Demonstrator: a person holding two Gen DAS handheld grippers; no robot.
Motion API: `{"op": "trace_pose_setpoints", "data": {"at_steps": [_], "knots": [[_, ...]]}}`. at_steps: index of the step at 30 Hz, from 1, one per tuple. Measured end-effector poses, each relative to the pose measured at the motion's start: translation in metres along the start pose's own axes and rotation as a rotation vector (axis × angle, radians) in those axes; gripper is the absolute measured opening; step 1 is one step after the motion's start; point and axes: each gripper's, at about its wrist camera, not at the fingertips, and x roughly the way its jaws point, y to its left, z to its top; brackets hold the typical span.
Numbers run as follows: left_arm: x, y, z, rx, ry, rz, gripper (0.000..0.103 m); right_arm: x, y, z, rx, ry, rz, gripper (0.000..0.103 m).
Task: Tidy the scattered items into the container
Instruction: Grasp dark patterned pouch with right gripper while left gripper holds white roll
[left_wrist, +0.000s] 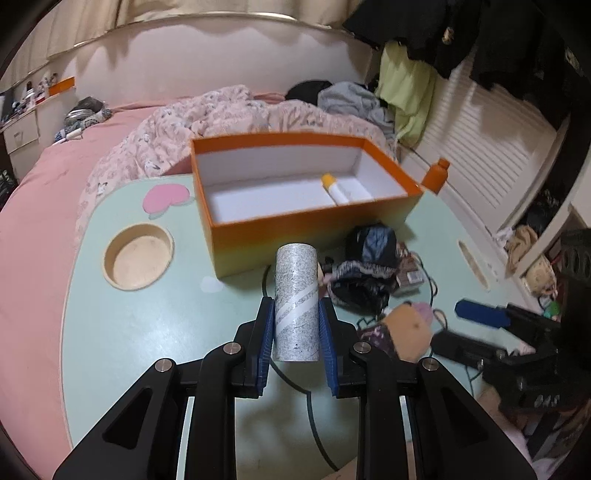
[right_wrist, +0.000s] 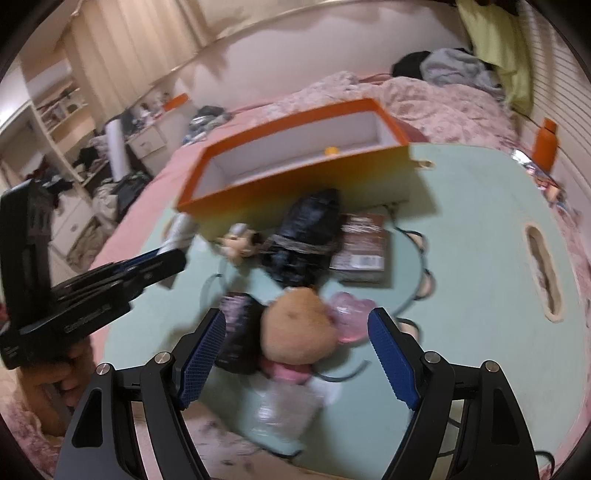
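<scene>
One grey cardboard tube (left_wrist: 296, 304) is sitting clamped in the left claw (left_wrist: 295, 325), its long axis aiming straight ahead at the orange box (left_wrist: 310, 225) just beyond, while the right claw (right_wrist: 297, 343) is gaping wide around the plush toy (right_wrist: 299, 332).

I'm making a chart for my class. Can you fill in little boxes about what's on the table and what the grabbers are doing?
table: mint green
box: orange, open, white inside
in box: tube with yellow cap
left gripper: shut on grey roll, short of the box
right gripper: open, plush toy between its fingers
still on table: dark bundle, brown packet
</scene>
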Motion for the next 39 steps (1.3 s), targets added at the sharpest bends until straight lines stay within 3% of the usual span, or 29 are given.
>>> {"op": "trace_pose_setpoints", "data": {"at_steps": [2, 4, 6, 9, 19, 25, 32, 39], "knots": [[-0.004, 0.002, 0.004, -0.003, -0.022, 0.013, 0.025, 0.003, 0.017, 0.004, -0.046, 0.03, 0.041, 0.079], [-0.007, 0.004, 0.008, -0.009, -0.042, 0.026, 0.025, 0.008, 0.033, 0.006, -0.092, 0.063, 0.065, 0.07], [-0.011, 0.007, 0.008, -0.022, -0.053, 0.028, 0.025, 0.017, 0.048, 0.007, -0.133, 0.117, 0.107, 0.051], [-0.016, 0.015, 0.009, -0.04, -0.065, 0.042, 0.025, 0.034, 0.062, 0.007, -0.19, 0.174, 0.07, 0.036], [-0.027, 0.029, 0.007, -0.071, -0.087, 0.059, 0.025, 0.037, 0.063, 0.015, -0.172, 0.17, -0.04, 0.036], [-0.028, 0.025, 0.006, -0.069, -0.098, 0.052, 0.025, 0.072, 0.053, 0.009, -0.122, 0.314, -0.012, 0.032], [-0.028, 0.023, 0.005, -0.079, -0.091, 0.045, 0.025, 0.067, 0.052, 0.018, -0.125, 0.265, 0.014, 0.028], [-0.028, 0.011, 0.011, -0.064, -0.095, 0.01, 0.025, 0.042, 0.049, 0.033, -0.101, 0.128, 0.056, 0.028]]}}
